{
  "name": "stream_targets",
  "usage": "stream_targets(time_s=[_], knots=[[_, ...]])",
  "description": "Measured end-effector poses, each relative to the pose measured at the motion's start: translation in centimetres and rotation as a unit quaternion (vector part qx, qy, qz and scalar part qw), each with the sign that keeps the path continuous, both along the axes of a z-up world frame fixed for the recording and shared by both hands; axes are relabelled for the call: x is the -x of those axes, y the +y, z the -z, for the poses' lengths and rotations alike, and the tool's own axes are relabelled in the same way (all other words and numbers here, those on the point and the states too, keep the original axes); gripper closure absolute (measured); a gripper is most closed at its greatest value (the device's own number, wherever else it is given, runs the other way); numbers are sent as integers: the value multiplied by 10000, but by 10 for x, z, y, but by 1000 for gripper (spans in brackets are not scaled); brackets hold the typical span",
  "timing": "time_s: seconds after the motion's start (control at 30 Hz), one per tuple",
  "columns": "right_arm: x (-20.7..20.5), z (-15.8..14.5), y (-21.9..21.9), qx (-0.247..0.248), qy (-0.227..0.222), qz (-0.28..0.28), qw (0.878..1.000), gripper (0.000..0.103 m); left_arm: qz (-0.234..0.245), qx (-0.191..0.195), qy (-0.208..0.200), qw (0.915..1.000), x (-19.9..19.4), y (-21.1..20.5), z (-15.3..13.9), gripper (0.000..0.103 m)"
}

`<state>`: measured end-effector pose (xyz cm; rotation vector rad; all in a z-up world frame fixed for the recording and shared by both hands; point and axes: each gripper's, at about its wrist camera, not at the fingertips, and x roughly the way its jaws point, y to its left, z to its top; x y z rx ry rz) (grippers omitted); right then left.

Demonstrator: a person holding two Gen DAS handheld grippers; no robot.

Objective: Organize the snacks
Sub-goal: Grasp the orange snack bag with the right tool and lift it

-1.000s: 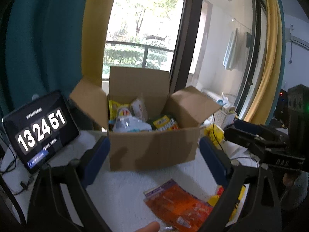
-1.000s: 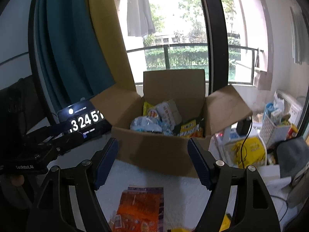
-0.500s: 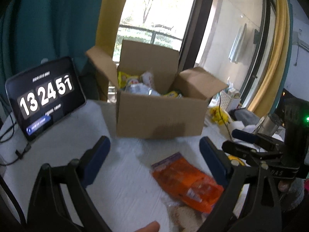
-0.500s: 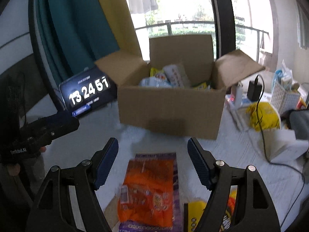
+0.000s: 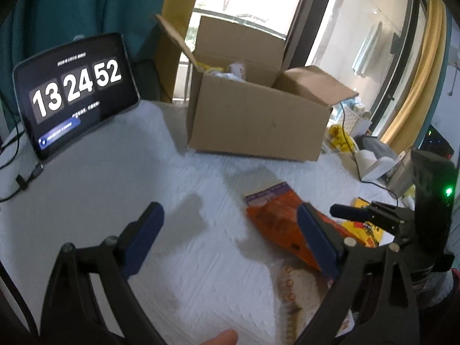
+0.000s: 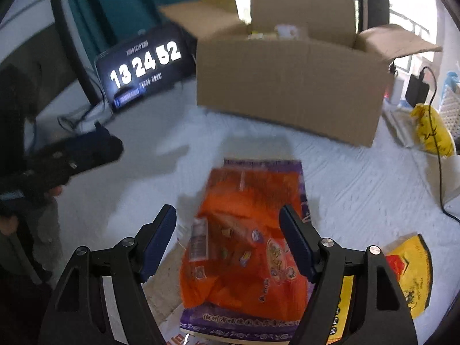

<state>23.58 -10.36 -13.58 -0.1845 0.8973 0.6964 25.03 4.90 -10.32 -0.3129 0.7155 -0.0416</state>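
A: Which step is in hand?

B: A pick, it is judged. The right tongs (image 6: 227,238) are spread wide above the flat orange and purple snack packet (image 6: 247,241), which lies on the white-covered counter (image 6: 359,189) in front of the open brown cardboard box (image 6: 287,86). Nothing is gripped by them. The packet is framed between the two blue pads (image 6: 159,240), though whether it is touched cannot be told from a blurred frame.

A: And the left tongs?

B: The left tongs (image 5: 230,243) are likewise held wide open and empty, over bare counter just left of the same packet (image 5: 276,212).

A: What is called for next?

B: The right tongs would need to be lowered and closed on the packet, which would then be carried to the box, where snacks are already stored.

A: What is shown by one view only?

B: A yellow and red packet (image 6: 408,270) beside the orange one is seen plainly only in the right view. By the left view, the right tool (image 5: 402,221) with its green light is shown, and a pale biscuit-printed wrapper (image 5: 299,287) under the orange packet. The black tablet clock (image 5: 74,92) is seen in both.
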Motion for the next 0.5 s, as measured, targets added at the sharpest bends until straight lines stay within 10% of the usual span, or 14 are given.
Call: stream_targets(time_s=[0.23,0.5], knots=[[-3,17,5,286,136,36,9995,29,54,-7,195,9998,3,-3,14,8],[0,2,-8,-11,8,-11,10000,70,84,-27,352,9993,4,-11,21,8]])
